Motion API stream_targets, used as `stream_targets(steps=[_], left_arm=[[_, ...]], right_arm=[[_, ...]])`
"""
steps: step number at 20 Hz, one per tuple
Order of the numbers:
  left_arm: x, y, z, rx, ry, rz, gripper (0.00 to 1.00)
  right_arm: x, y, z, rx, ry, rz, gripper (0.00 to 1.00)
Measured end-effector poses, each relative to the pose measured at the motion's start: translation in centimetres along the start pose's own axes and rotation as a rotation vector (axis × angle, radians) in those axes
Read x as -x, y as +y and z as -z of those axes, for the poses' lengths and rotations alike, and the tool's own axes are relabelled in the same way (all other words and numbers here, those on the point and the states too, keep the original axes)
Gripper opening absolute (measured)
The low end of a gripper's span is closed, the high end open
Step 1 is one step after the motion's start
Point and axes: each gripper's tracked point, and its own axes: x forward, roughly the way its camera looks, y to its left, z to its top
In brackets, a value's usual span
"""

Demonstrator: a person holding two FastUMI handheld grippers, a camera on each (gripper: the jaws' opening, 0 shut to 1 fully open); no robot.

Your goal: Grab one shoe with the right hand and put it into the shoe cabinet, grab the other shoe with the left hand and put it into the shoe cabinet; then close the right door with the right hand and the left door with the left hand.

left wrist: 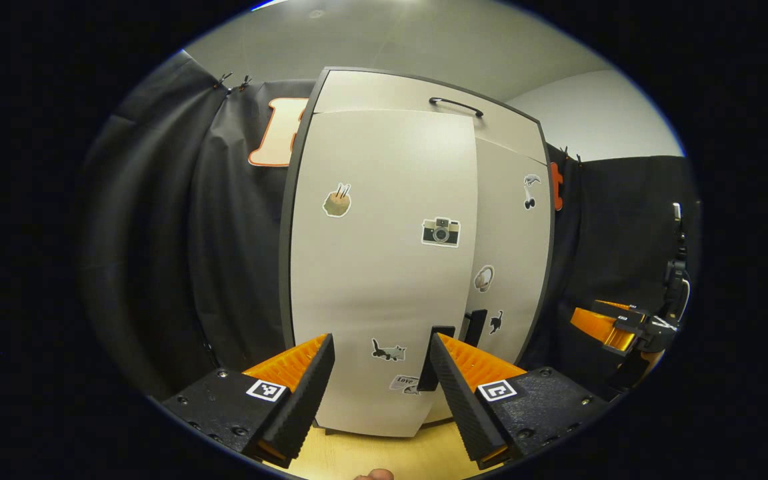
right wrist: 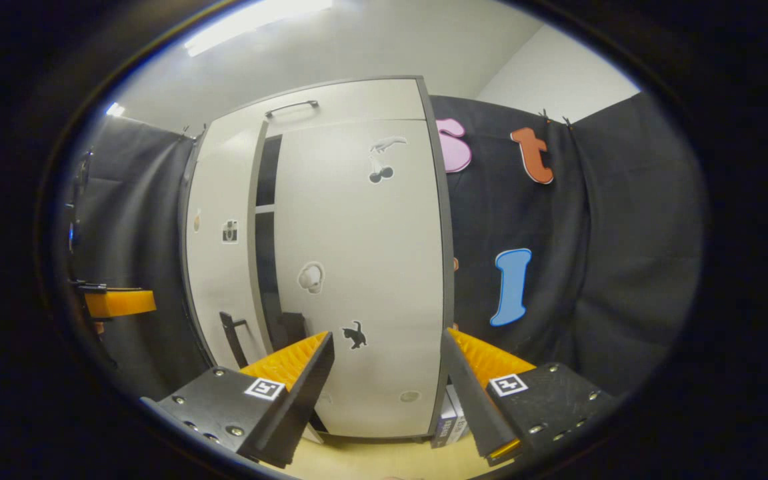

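Facing the shoe cabinet (left wrist: pixel 384 267) from just in front, left gripper (left wrist: pixel 382 373) spread open and gripping nothing, fingers framing the lower edge of the left door (left wrist: pixel 371 280). Left door standing nearly shut, its dark handle (left wrist: pixel 427 357) sitting just beside the right finger. Right gripper (right wrist: pixel 387 373) also gaping, holding nothing, pointing at the right door (right wrist: pixel 357 267). Showing a narrow dark gap (right wrist: pixel 265 227) between the 2 doors in the right gripper view. Shoes hiding somewhere out of sight; cannot tell where. Bare wooden floor (left wrist: pixel 371 453) running along the cabinet's bottom edge.
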Motion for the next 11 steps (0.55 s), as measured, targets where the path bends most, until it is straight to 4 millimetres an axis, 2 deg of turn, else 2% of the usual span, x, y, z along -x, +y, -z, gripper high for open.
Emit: stream_targets(steps=[5,6,7,8,9,11], left_arm=[[0.2,0.3,0.1,-0.01,0.004,-0.008,0.89],[0.2,0.4,0.0,-0.014,0.004,-0.012,0.87],[0.2,0.5,0.0,-0.015,0.004,-0.015,0.89],[0.3,0.6,0.0,-0.014,0.003,-0.017,0.87],[0.5,0.8,0.0,-0.013,0.004,-0.017,0.89],[0.6,1.1,0.0,-0.012,0.003,-0.017,0.89]], right_arm=[[0.2,0.2,0.2,0.001,0.004,-0.001,0.96],[0.2,0.3,0.2,0.0,0.004,-0.002,0.96],[0.2,0.4,0.1,-0.001,0.003,-0.001,0.96],[0.3,0.4,0.1,-0.001,0.002,0.0,0.96],[0.3,0.4,0.1,-0.001,0.001,0.0,0.96],[0.3,0.6,0.1,-0.002,0.001,-0.001,0.96]])
